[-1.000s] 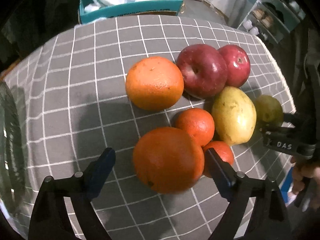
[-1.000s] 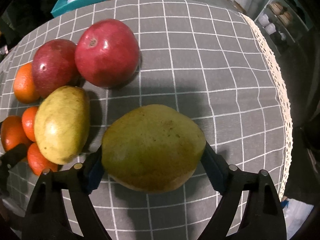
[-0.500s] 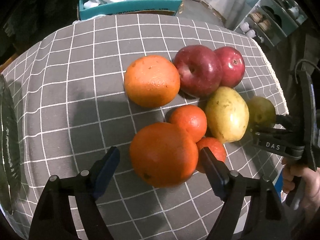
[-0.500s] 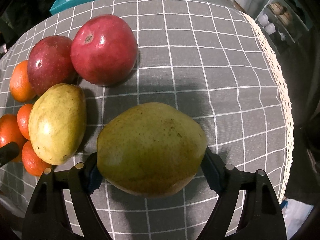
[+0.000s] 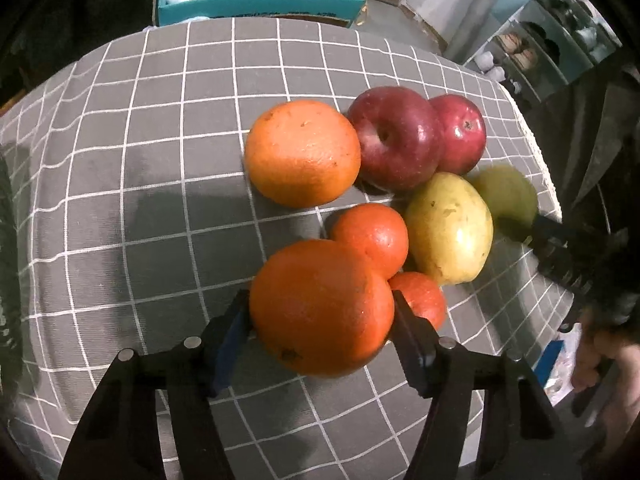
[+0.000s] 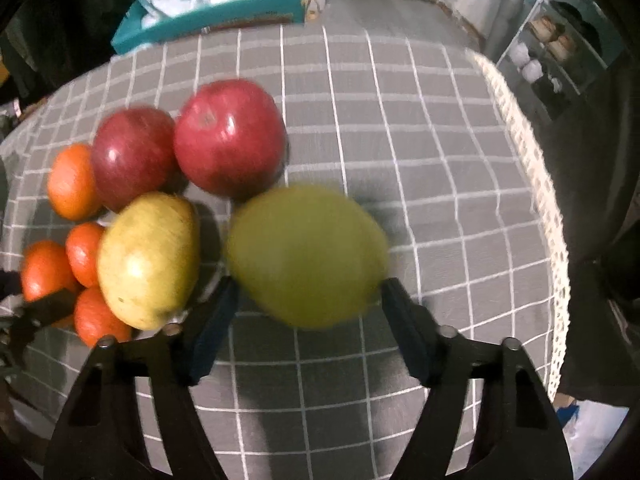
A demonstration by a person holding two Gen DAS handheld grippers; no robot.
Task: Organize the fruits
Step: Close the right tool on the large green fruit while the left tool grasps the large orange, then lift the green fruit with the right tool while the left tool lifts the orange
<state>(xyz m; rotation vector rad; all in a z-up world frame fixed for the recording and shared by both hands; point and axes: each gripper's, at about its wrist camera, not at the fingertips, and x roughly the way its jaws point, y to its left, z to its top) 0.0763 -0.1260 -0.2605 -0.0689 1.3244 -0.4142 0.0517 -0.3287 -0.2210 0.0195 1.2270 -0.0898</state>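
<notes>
My left gripper (image 5: 322, 312) is shut on a large orange (image 5: 320, 306) at the near side of the fruit cluster. Behind it lie two small oranges (image 5: 370, 232), a second large orange (image 5: 302, 152), two red apples (image 5: 394, 138) and a yellow pear (image 5: 450, 228). My right gripper (image 6: 308, 292) is shut on a green pear (image 6: 306, 254), blurred, held beside the yellow pear (image 6: 148, 258) and in front of the apples (image 6: 230, 138). The green pear also shows in the left wrist view (image 5: 506, 196).
The round table has a grey checked cloth (image 5: 160, 160) with a lace edge (image 6: 532, 184) at the right. A teal box (image 5: 256, 0) with plastic bags stands behind the table. Shelves (image 6: 560, 52) stand at the far right.
My left gripper has closed onto the large orange. My right gripper has carried the green pear left and forward, up against the yellow pear and apples.
</notes>
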